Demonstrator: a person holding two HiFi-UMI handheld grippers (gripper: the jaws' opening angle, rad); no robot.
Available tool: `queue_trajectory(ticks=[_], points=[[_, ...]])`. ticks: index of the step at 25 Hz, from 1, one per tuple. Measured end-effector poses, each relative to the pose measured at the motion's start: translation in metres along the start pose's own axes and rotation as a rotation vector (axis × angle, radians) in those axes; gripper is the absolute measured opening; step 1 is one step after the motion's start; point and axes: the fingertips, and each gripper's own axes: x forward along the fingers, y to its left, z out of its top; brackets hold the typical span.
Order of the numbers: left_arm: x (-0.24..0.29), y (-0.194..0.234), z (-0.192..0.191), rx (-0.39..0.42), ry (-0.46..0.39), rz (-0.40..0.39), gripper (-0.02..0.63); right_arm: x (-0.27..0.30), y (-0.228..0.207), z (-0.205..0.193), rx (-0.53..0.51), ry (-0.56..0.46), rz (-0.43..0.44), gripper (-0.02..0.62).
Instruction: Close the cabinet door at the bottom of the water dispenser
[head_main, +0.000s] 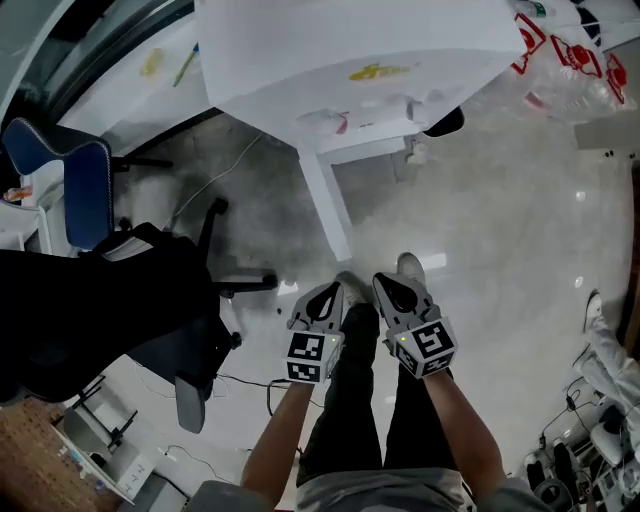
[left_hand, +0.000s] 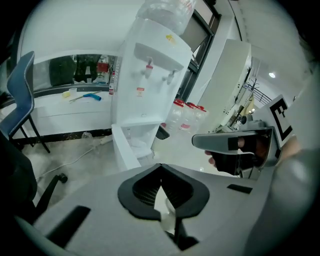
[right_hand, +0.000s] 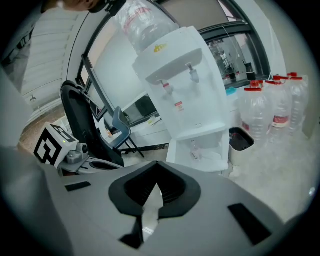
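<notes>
Both the left hand-held gripper (left_hand: 161, 170) and right hand-held gripper (right_hand: 156, 167) had jaws together, empty; the white water dispenser's (left_hand: 150, 75) cabinet door (left_hand: 124, 152) stood open.

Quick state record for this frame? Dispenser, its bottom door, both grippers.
water dispenser: upright, water bottle on top
cabinet door: open, swung out from the base
left hand-held gripper: shut, empty, clear of the door
right hand-held gripper: shut, empty, clear of the door
red-capped bottles: on the floor beside the dispenser
status: door not yet closed
</notes>
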Motion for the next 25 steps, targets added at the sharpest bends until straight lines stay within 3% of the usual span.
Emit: queue_trajectory(ticks=[5, 13, 16, 25], points=[[0.035, 0.019, -0.026, 0.063, 0.039, 0.014, 0.008, 0.016, -0.017, -0.019, 0.017, -0.009, -0.030, 0.011], [0.079, 0.045, -0.083, 0.128, 0.169, 0.005, 0.012, 0.022, -0.035, -0.034, 0.045, -0.030, -0.065, 0.011], [0.092, 0.052, -0.098, 0.123, 0.201, 0.005, 0.088, 0.022, -0.043, -0.041, 0.057, -0.030, -0.080, 0.011], [0.119, 0.058, -0.111, 0.142, 0.211, 0.070, 0.112, 0.020, -0.046, -0.060, 0.092, -0.011, -0.089, 0.011]])
